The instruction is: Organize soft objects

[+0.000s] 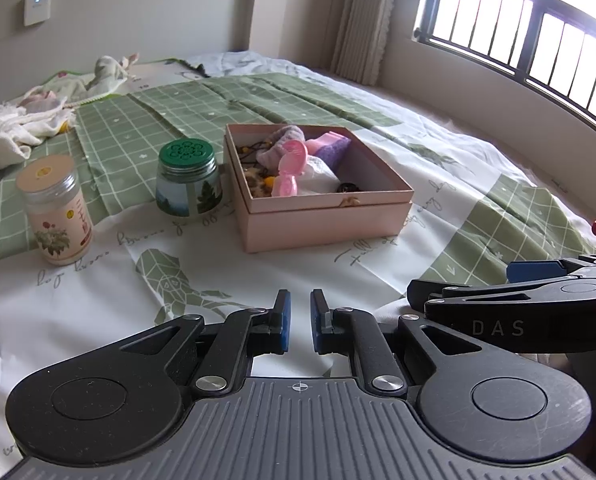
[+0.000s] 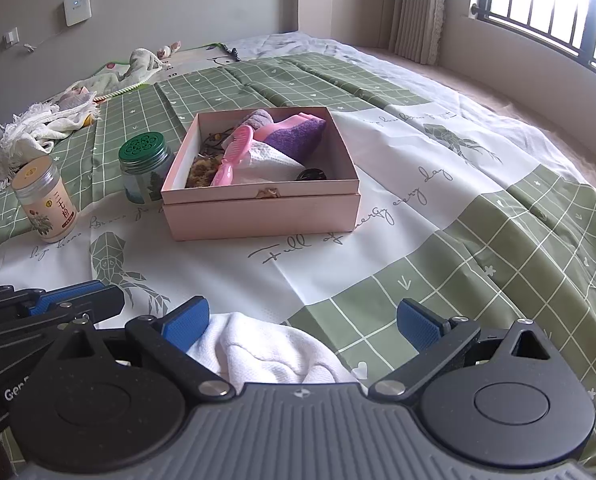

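Our right hand-held gripper [image 2: 302, 322] stands wide over the white cloth [image 2: 269, 354] on the bed [image 2: 478, 240]; the left hand-held gripper [image 1: 299, 320] is narrow and empty. The risk — pinching bedsheet with cloth, or snagging the pink box [image 2: 257, 212].

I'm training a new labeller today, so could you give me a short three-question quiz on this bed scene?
1. True or false: the pink box on the bed is open.
2. Which lid is green: A, on the tall jar, or B, on the short jar?
3. What lies between the jaws of the right gripper?

Key:
1. True; a pink comb, a purple sponge and white tissue show inside.
2. B.
3. A white cloth, lying loose; the jaws stand wide apart.
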A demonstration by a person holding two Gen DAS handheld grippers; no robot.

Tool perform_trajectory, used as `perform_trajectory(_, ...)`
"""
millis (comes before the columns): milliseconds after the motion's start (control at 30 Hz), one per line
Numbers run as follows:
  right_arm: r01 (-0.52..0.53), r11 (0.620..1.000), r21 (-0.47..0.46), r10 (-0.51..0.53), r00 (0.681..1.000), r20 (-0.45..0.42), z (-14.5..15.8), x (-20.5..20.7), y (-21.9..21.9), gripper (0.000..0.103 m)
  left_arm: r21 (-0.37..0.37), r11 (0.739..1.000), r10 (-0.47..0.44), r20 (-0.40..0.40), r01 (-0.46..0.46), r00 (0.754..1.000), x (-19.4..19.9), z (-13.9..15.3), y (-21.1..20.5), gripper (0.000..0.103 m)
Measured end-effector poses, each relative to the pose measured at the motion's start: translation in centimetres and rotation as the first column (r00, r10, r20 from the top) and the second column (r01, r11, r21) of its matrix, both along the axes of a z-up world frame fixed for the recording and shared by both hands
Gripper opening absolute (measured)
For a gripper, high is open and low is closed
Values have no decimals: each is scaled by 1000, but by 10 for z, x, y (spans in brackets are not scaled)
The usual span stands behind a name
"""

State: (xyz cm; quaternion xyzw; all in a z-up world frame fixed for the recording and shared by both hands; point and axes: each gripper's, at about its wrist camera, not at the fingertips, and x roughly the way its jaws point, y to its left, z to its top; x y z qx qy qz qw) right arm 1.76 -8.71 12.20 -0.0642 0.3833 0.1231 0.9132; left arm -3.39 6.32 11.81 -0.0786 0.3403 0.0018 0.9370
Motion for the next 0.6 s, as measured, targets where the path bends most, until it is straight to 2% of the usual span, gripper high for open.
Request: perform_trajectory(600,1,1000,2,-1,1000,0,0,0,0,100,3,1000,3,0,-3,1000,1,1,-3,12)
